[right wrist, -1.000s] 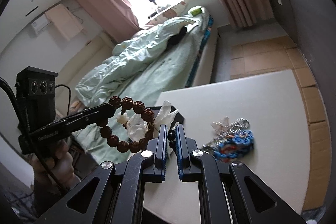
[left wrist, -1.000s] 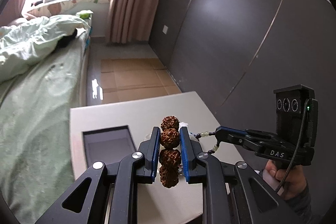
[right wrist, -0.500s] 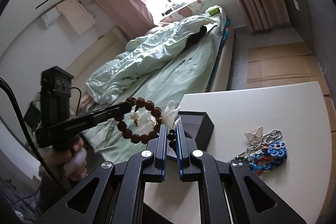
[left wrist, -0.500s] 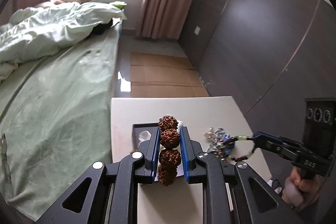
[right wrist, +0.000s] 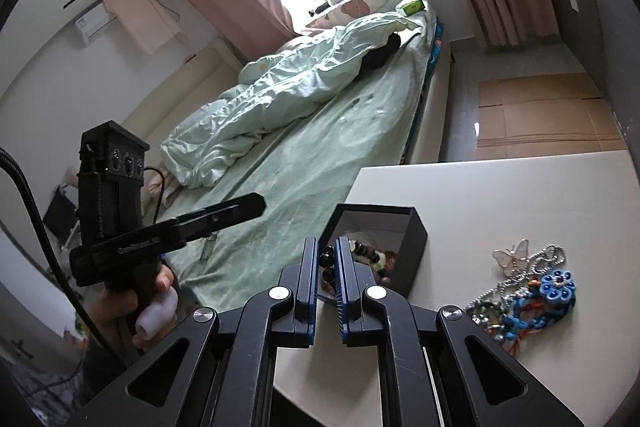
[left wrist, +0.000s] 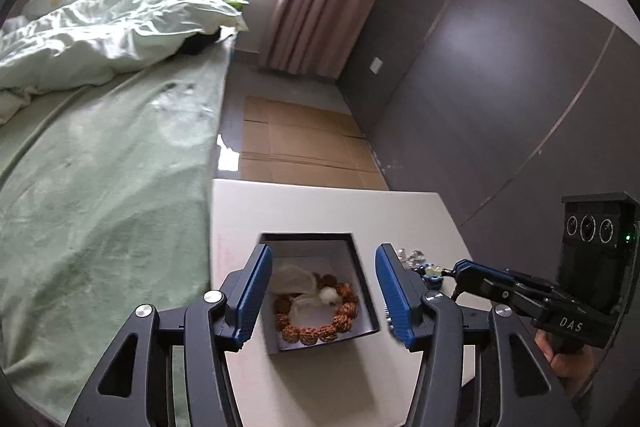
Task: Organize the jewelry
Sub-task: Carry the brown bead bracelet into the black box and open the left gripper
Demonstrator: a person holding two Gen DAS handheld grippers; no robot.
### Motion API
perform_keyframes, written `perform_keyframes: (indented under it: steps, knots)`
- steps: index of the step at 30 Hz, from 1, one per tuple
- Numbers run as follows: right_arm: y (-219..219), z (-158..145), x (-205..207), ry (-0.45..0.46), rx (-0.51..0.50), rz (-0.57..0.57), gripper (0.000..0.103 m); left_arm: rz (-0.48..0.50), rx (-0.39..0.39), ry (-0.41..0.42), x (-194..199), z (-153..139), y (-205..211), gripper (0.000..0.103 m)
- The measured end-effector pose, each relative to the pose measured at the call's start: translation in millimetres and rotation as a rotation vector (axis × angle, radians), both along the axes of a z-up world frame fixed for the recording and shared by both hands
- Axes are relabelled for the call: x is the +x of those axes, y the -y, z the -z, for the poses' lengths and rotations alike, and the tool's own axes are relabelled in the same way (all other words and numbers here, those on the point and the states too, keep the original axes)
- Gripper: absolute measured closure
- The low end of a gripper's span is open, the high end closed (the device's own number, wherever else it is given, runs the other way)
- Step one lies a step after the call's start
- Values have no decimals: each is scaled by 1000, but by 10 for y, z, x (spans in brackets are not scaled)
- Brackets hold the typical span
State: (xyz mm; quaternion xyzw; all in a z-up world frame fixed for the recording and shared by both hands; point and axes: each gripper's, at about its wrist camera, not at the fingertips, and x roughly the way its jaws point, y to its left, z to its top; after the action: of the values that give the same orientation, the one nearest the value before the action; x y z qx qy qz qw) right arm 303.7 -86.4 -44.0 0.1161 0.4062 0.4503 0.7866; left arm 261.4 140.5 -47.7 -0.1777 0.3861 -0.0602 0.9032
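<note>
A brown seed-bead bracelet (left wrist: 320,323) with a white tassel lies inside the open black box (left wrist: 366,291) on the white table. My left gripper (left wrist: 322,293) is open and empty, held above the box. My right gripper (right wrist: 329,267) is shut on a dark bead bracelet (right wrist: 327,261) with pale green beads, held beside the box (right wrist: 414,247). In the left wrist view the right gripper (left wrist: 460,269) shows to the right of the box. In the right wrist view the left gripper (right wrist: 244,207) shows to the left of the box.
A pile of jewelry lies on the table right of the box: a blue knotted flower piece (right wrist: 556,287), a silver chain (right wrist: 548,259) and a clear butterfly (right wrist: 512,255). A bed with a green sheet (left wrist: 100,207) runs along the table's left side. Flattened cardboard (left wrist: 300,147) covers the floor beyond.
My left gripper opened and let go of the brown bracelet, which now lies in the box. My right gripper moved closer to the box with the dark bead bracelet.
</note>
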Motion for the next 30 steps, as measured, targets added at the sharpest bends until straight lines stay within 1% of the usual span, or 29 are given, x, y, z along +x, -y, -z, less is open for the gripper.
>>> perform_keyframes:
  steps: [9, 11, 12, 13, 14, 15, 16, 17, 19, 23, 30]
  knots:
    - [-313, 33, 132, -14, -3, -10, 93, -76, -6, -23, -203, 53, -322, 47]
    - [-379, 35, 184, -23, 6, 2, 93, -81, -5, -28, -222, 63, -350, 45]
    - [-407, 44, 208, -36, 13, 0, 92, -83, -6, -28, -239, 66, -364, 42]
    - [-438, 59, 236, -58, 19, -9, 84, -83, -5, -27, -251, 68, -363, 39]
    - [-466, 76, 259, -79, 17, -16, 58, -83, -4, -26, -263, 69, -361, 38]
    - [-476, 88, 264, -89, 9, -12, 44, -81, -1, -23, -274, 68, -349, 37]
    - [-468, 77, 255, -80, 6, -2, 33, -77, 2, -20, -279, 67, -334, 36]
    - [-447, 67, 233, -68, 8, 5, 33, -74, 5, -18, -274, 70, -321, 35]
    - [-373, 70, 215, -73, 9, 10, 33, -68, 5, -16, -262, 77, -288, 31]
    - [-164, 71, 171, -71, -28, 64, 33, -44, -3, -16, -225, 90, -181, 31]
    - [259, 40, 45, -55, -67, 134, 33, 9, 16, -21, -148, 103, 88, 30]
